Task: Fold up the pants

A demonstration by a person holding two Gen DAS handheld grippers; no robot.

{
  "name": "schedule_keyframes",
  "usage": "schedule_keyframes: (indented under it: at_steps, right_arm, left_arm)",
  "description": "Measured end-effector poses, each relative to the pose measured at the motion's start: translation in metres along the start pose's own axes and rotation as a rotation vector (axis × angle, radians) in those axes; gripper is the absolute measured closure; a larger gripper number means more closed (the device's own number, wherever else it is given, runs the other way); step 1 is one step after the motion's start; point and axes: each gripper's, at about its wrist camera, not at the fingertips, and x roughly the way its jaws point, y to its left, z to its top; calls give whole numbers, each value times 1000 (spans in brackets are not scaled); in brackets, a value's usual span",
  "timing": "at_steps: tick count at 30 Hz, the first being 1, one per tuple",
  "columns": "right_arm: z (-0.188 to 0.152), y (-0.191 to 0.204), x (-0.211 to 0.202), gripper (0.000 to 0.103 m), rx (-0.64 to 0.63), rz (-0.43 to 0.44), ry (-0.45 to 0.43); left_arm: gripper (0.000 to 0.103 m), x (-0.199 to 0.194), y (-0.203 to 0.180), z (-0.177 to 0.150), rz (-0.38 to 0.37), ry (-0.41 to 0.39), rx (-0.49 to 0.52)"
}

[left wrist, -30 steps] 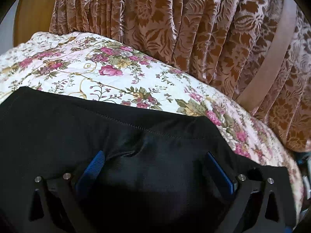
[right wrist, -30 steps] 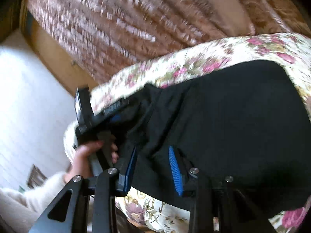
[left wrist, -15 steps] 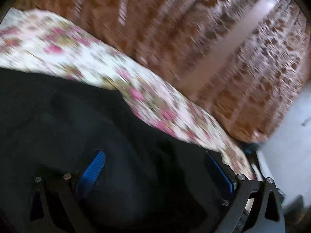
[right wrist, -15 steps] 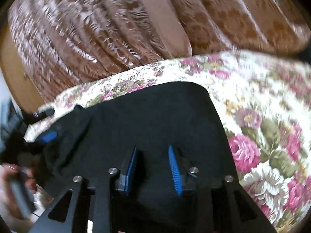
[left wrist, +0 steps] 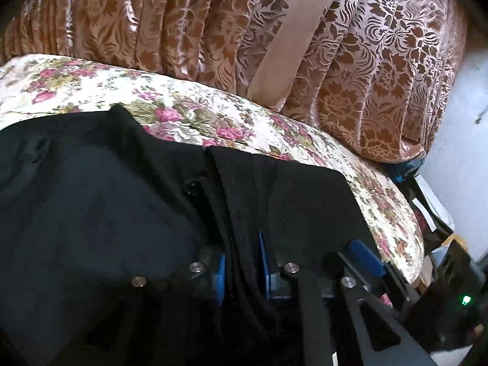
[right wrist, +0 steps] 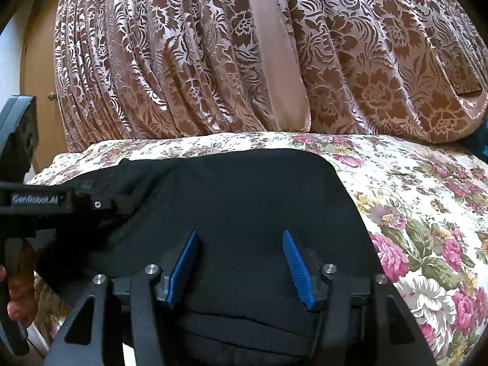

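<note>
pants: the black pants (right wrist: 244,201) lie folded on the flowered bedspread (right wrist: 427,213), filling the lower centre of the right wrist view and the lower left of the left wrist view; patterned brown curtains (right wrist: 213,61) hang behind the bed.
left gripper: the left gripper (left wrist: 242,270) has just been closing and now pinches a ridge of black cloth between its blue pads, at the lower centre of its own frame.
right gripper: the right gripper (right wrist: 241,265) has just been opening; its blue pads stand apart over the flat cloth in the lower centre, gripping nothing.
risk, thin bite: the left pinch looks to catch several layers at an edge; if only some layers are truly held, a pull may peel the fold apart.
risk, drag: with the right tongs released, nothing pins the stack, so a sideways tug from the left could slide the whole bundle or rumple it.
risk, edge: the pants sit near the bed's lower right rim in the left view; a hard pull could take them off.
left view only: the clamped ridge itself, and clutter beyond the bed at the right edge.
right view only: the left tool's body at the left edge with a hand (right wrist: 18,292) below it, and the stack's layered near edge at the bottom.
</note>
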Motion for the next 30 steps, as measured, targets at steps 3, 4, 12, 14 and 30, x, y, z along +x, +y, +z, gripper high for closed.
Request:
schedule_keyframes:
  at_steps: [3,4,12,14,30]
  right_arm:
    - [4,0,2,44,9,9,35]
    - [5,0,2,44,9,9,43]
    - [13,-6,4,44,72,35,107]
    - [13,-5,5,44,75,26,110]
    - [14,-7,4,44,74,21,112]
  left_arm:
    - [77,-13,18,-6,-12,-7,-69]
    - [68,-19,21,-6,2,-25,-82]
    - [46,-130,72,-30,257,-318,-222]
    - [45,-151,90,-40,345,-358,-291]
    - [33,-185,218,-76,439,-416,-784]
